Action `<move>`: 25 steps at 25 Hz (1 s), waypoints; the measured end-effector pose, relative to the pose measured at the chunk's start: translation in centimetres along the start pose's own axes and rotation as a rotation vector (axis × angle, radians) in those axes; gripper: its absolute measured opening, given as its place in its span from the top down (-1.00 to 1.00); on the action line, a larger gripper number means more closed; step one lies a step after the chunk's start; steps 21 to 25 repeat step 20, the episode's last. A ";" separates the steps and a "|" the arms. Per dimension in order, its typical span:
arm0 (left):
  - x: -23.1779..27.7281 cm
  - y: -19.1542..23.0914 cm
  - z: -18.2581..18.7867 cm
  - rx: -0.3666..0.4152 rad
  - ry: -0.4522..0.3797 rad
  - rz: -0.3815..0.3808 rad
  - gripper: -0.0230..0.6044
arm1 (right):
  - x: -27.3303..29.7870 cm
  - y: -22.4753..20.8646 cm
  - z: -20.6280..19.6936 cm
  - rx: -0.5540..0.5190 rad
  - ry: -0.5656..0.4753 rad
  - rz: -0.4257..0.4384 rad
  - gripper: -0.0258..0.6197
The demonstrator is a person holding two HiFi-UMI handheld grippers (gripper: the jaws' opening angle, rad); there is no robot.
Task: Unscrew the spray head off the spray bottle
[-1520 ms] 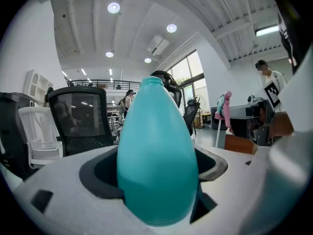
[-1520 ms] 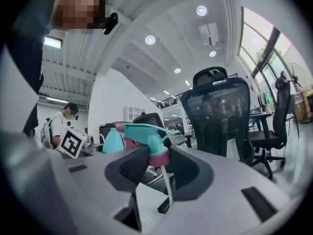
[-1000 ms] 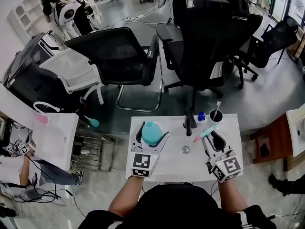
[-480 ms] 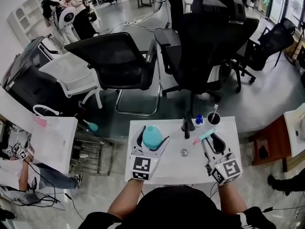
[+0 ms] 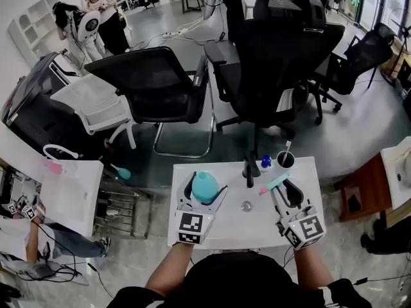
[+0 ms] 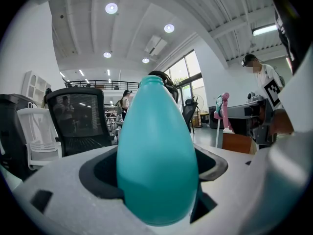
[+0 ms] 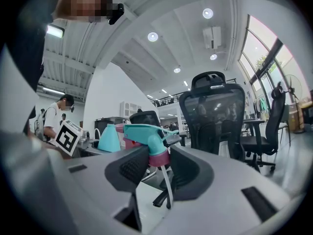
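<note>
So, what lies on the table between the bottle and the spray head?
Head view: mostly bare white table between the bottle and spray head; only a small round grey thing lies in that gap, slightly nearer the person.

Teal bottle (image 6: 156, 151); teal spray head (image 7: 143, 131), pink collar (image 7: 159, 159)

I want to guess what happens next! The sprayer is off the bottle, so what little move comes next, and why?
Probably lower the right tool and lay the spray head on the white table. It is already off the teal bottle, its tube hanging free, so only setting down seems left.
</note>
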State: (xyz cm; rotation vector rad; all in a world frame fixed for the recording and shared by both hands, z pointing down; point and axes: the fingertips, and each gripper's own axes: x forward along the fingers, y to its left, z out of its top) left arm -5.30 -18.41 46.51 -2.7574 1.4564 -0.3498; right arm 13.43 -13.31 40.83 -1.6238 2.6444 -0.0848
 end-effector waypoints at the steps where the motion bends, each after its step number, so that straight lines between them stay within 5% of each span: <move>1: 0.0 0.0 -0.2 -0.001 0.005 -0.001 -0.44 | 0.0 0.0 0.0 0.001 -0.001 -0.001 0.48; 25: 0.8 -0.3 0.1 0.000 0.002 -0.015 -0.44 | 0.0 -0.8 0.3 -0.007 -0.010 -0.023 0.48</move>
